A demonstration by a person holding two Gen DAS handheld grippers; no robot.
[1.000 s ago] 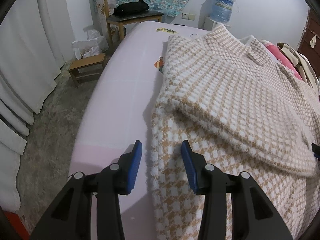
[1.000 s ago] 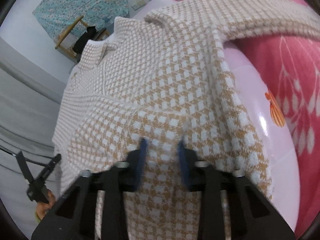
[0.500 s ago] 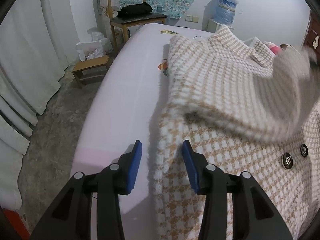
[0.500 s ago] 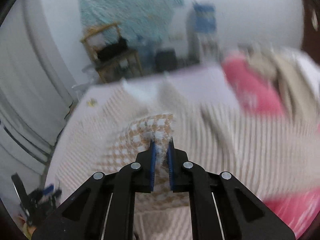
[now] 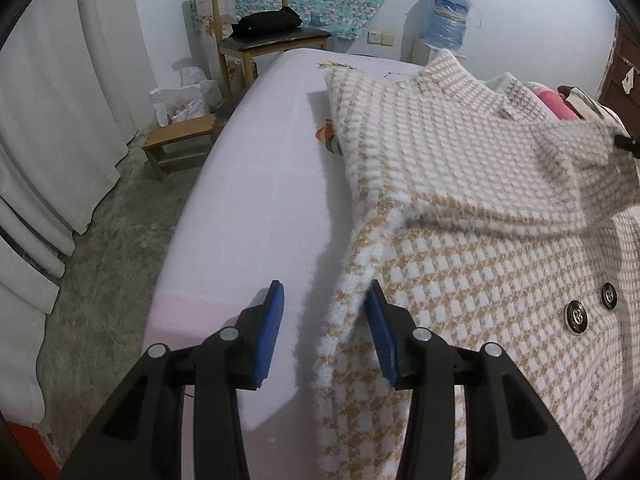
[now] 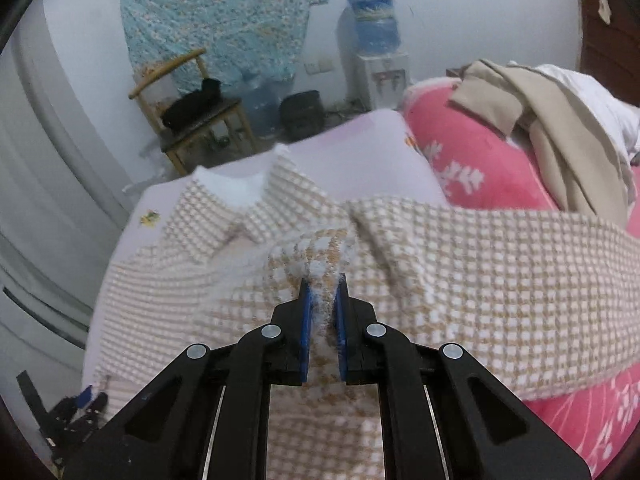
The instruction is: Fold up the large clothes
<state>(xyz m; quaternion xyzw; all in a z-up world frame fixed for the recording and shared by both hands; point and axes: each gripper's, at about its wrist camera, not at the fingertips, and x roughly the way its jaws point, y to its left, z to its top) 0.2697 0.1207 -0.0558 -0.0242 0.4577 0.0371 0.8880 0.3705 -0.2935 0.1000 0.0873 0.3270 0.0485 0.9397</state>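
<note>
Right gripper is clamped on a lifted fold of the checked coat, cloth bunched between its pads and trailing toward 3 o'clock. Left gripper hangs part open with nothing pinched, coat hem just between the jaws, coat spread toward 2 o'clock on the bed.

Premises: a domestic bedroom, plainly furnished. Evidence: a bed with pale pink sheet, a pink blanket with clothes heaped on it, white curtains, a wooden chair, a low stool, a water dispenser against the wall, and a rough bare concrete floor.
</note>
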